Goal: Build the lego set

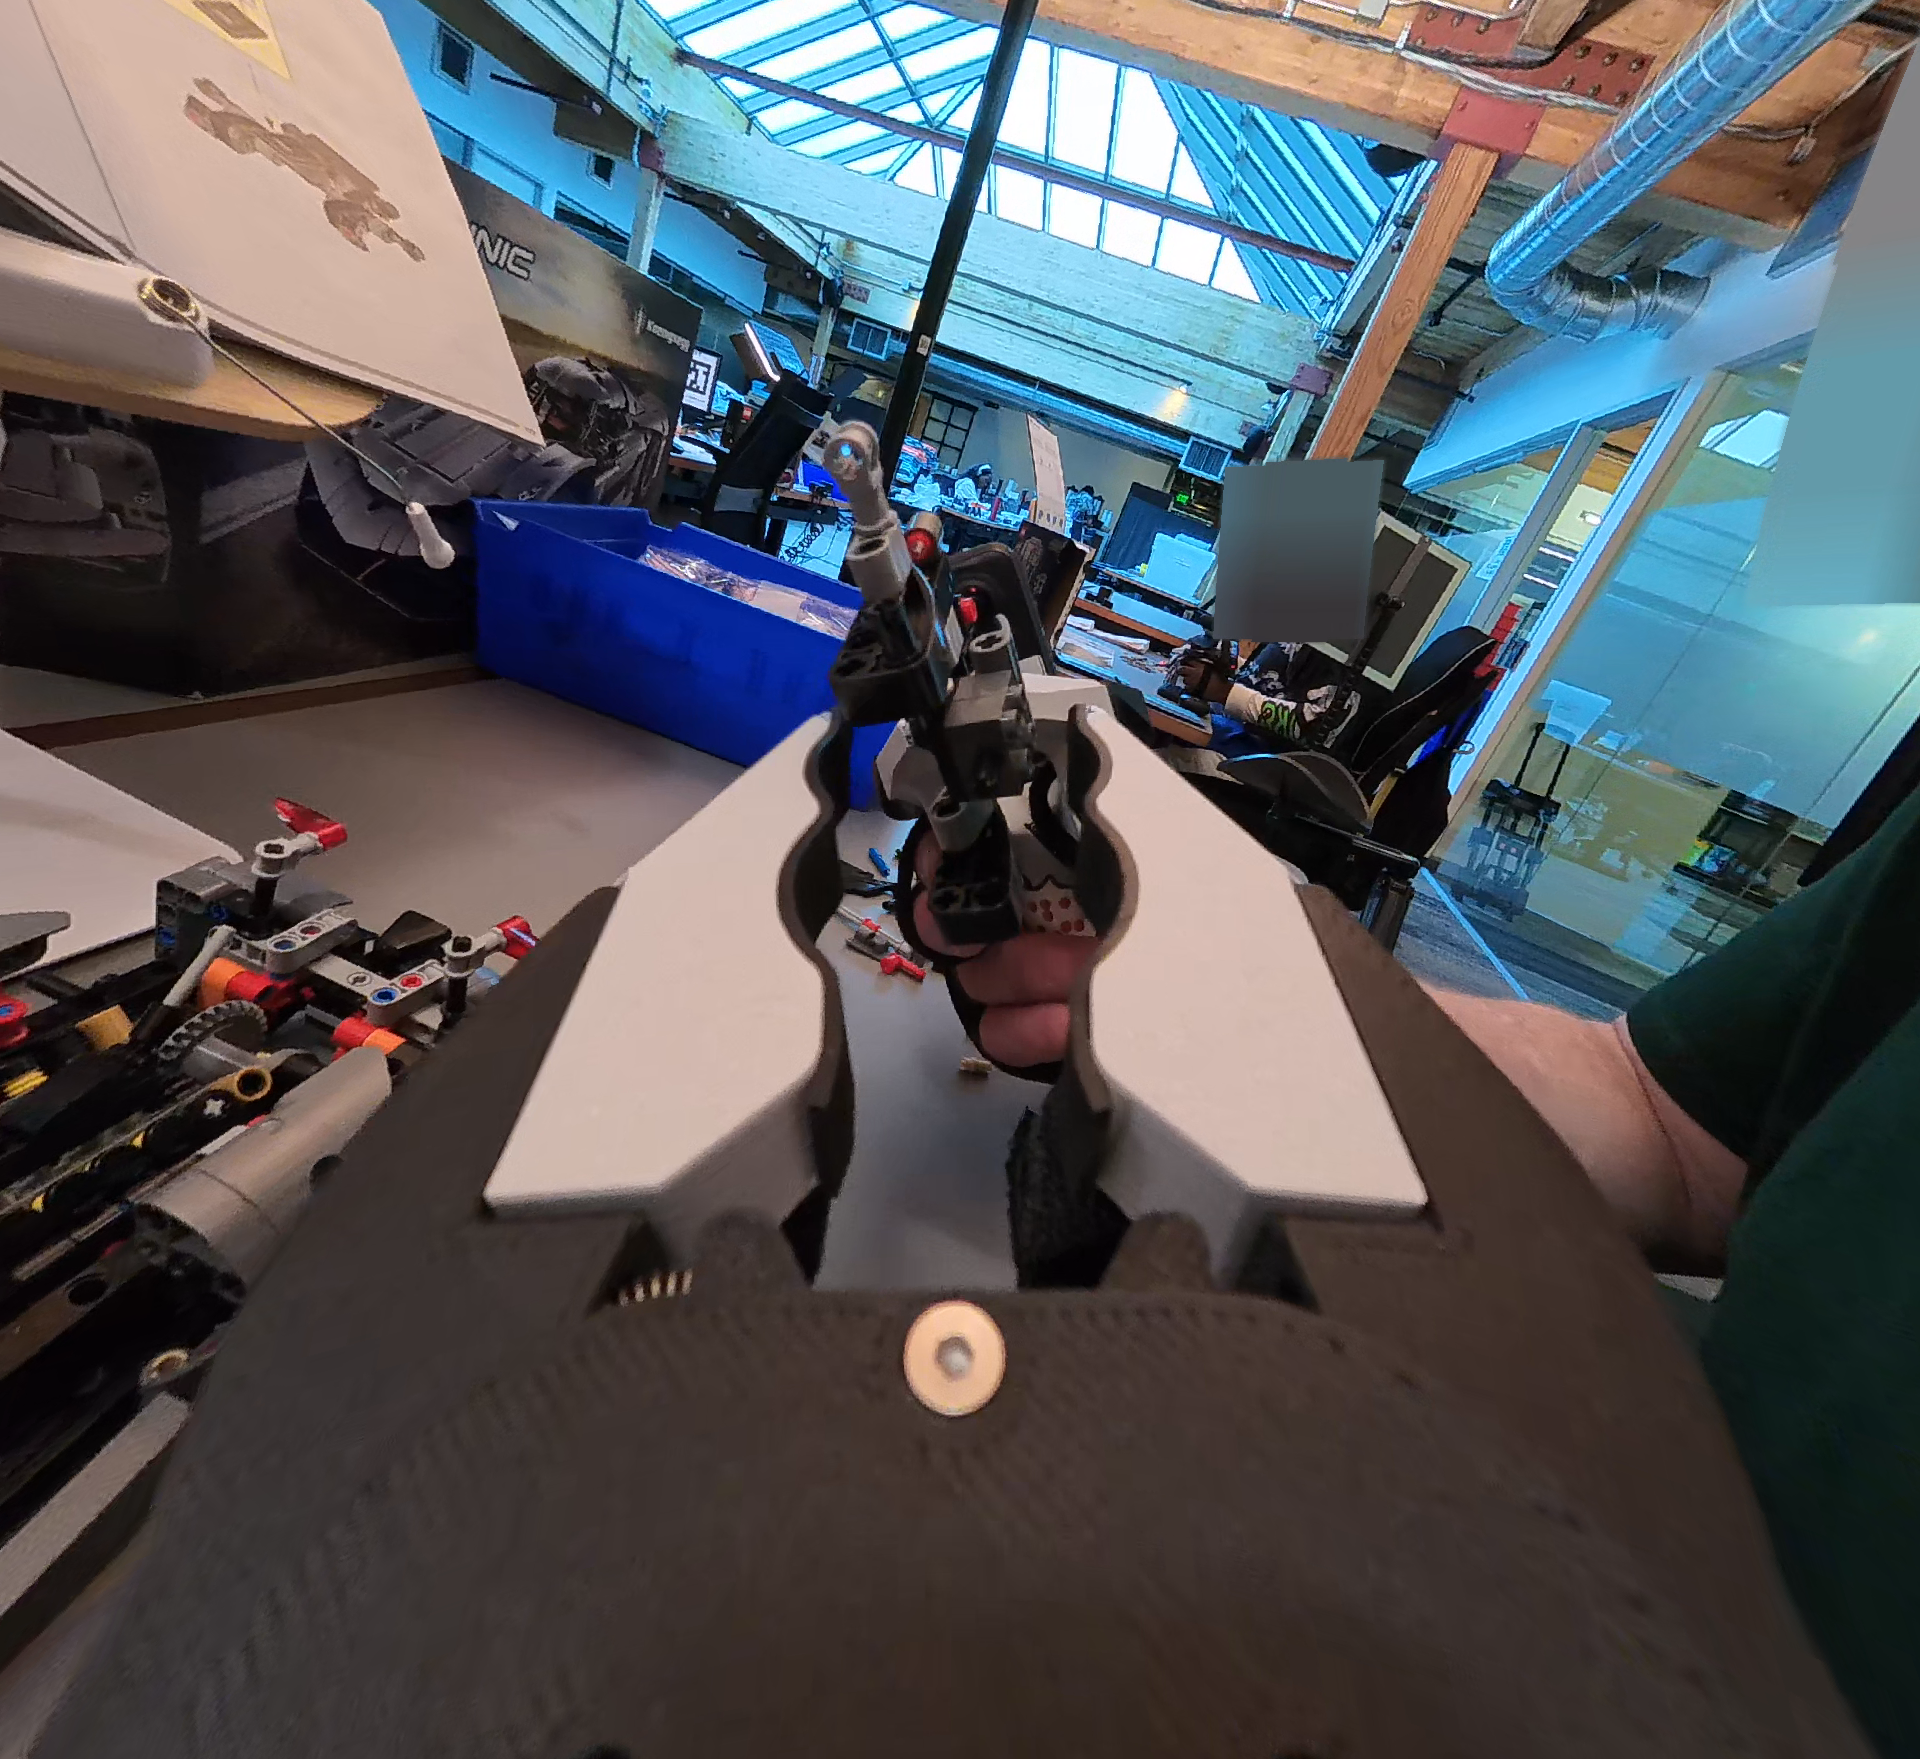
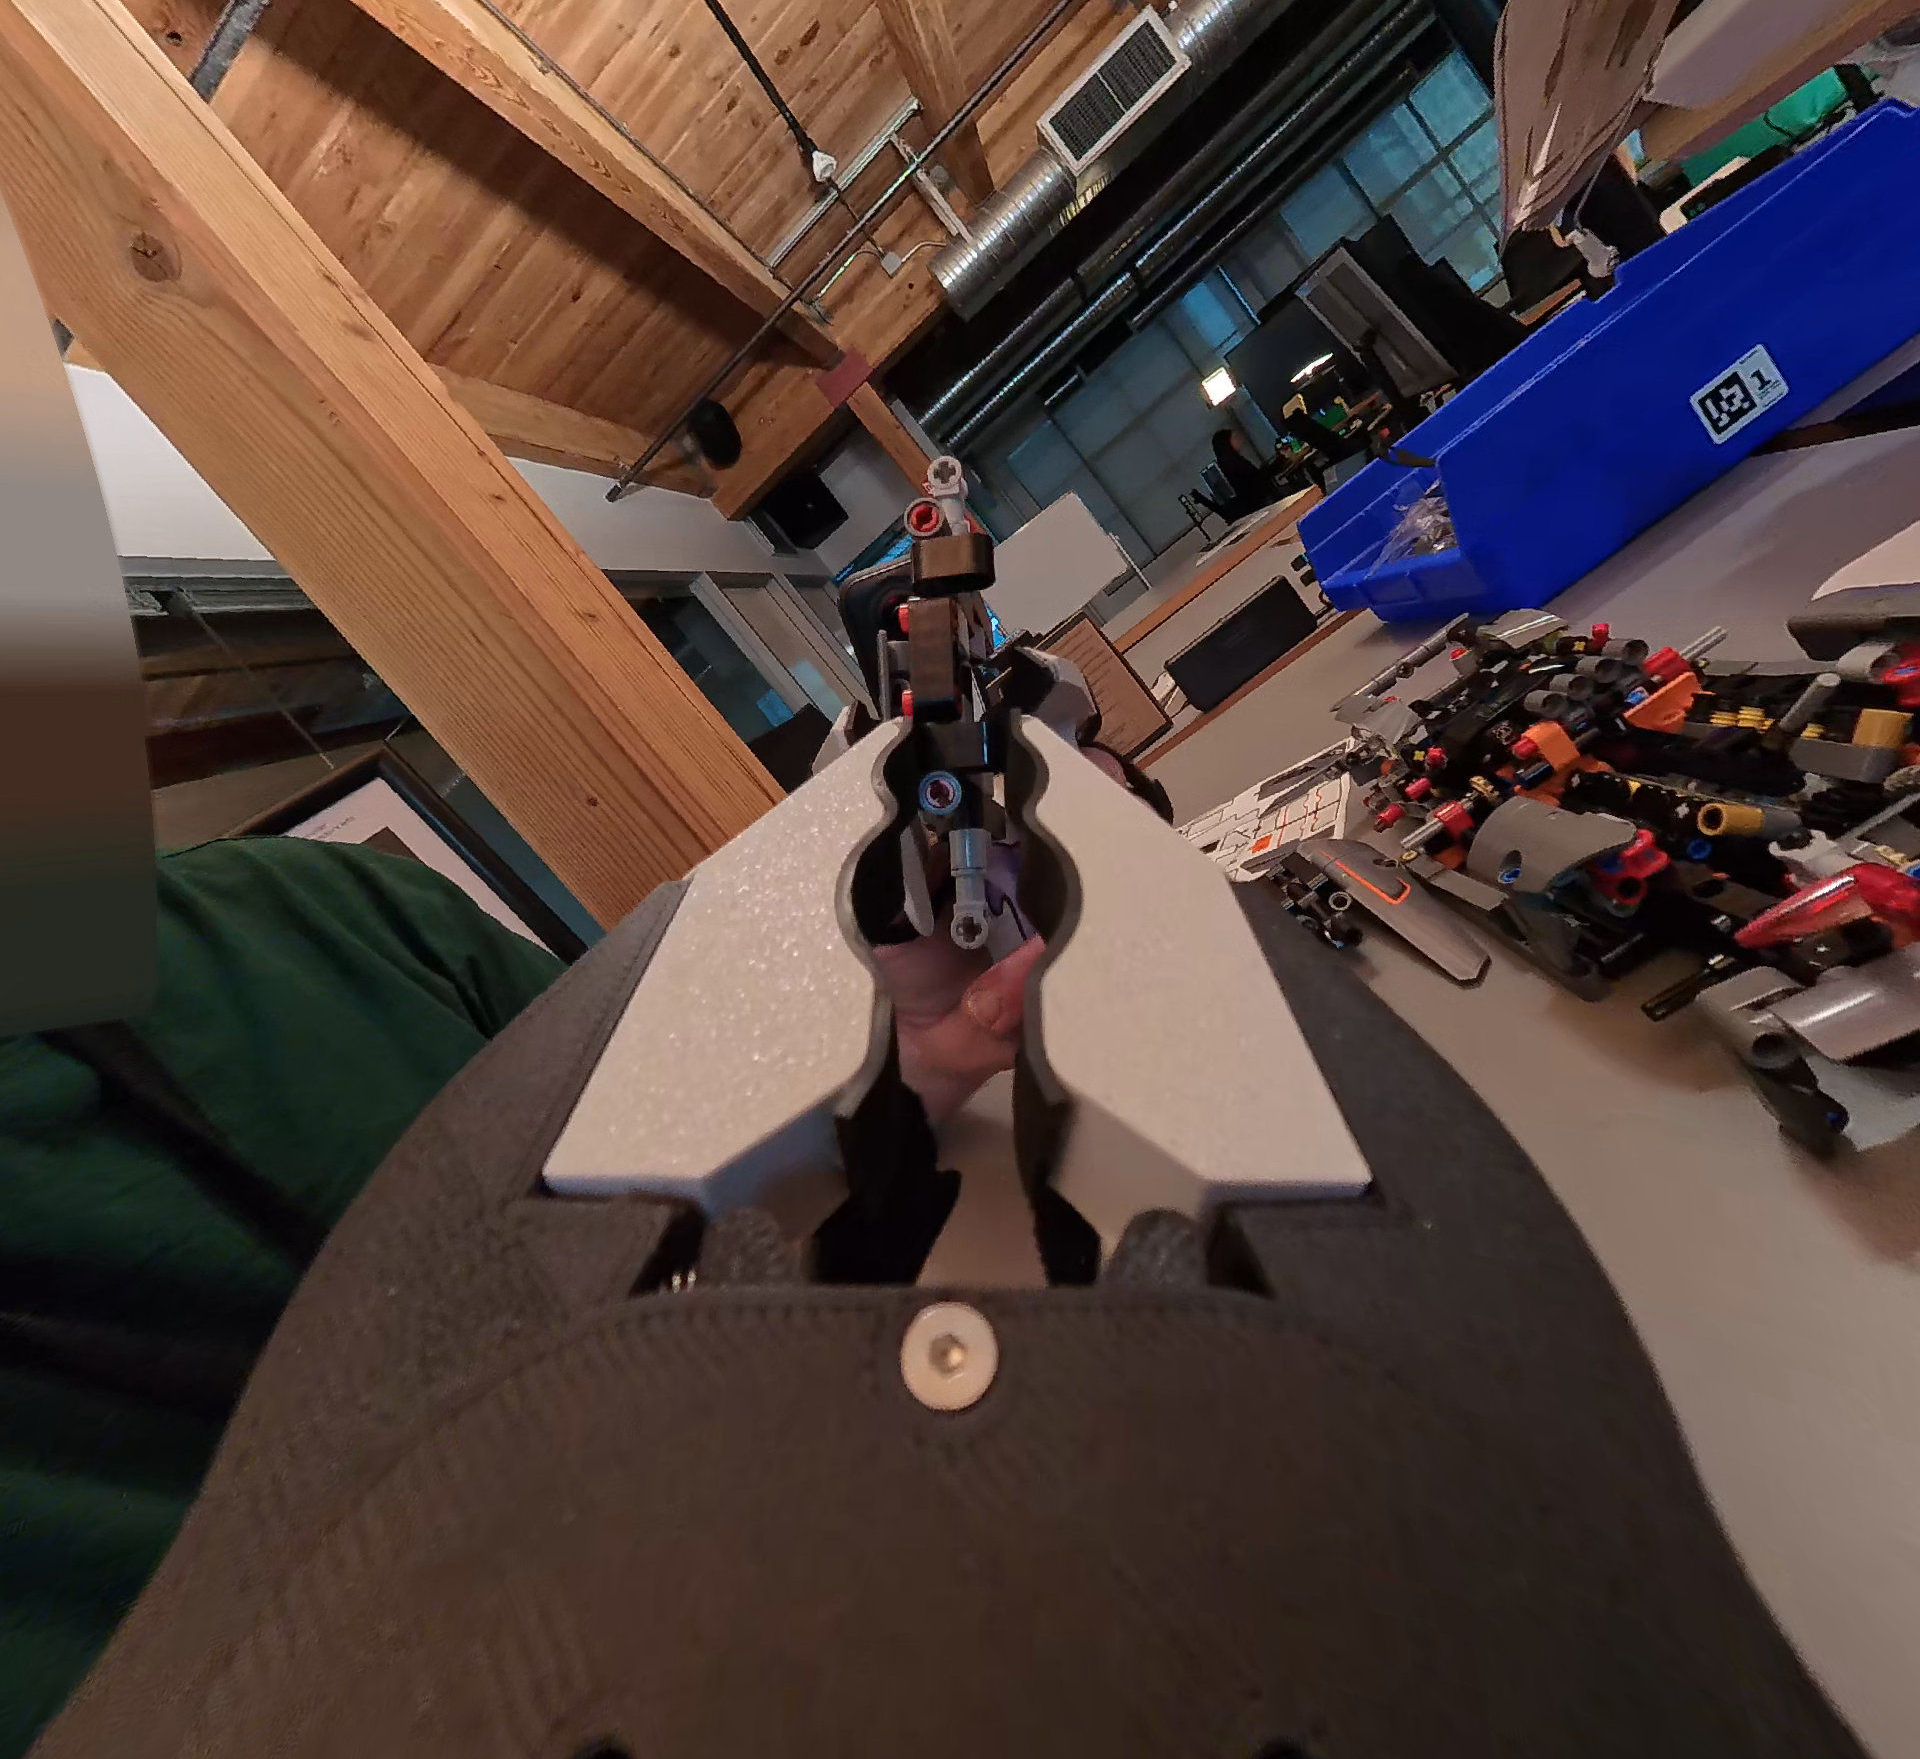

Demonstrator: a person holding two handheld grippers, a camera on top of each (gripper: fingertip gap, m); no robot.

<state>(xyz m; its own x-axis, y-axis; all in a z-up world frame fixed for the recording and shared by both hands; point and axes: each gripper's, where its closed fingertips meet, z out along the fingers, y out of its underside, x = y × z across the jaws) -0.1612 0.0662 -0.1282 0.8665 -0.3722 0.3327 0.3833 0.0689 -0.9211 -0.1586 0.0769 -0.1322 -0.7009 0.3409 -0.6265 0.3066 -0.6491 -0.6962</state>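
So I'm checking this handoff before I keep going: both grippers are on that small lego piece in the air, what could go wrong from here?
The sub-assembly sits between both grippers' tips, left gripper and right gripper, well above the table; uneven squeezing or twisting could pop its pins apart. If it slips, it may drop among the loose parts or onto the big model beside it.

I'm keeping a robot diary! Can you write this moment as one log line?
left gripper: shut on lego sub-assembly | right gripper: shut on it too | held above table | main lego model: on table, untouched
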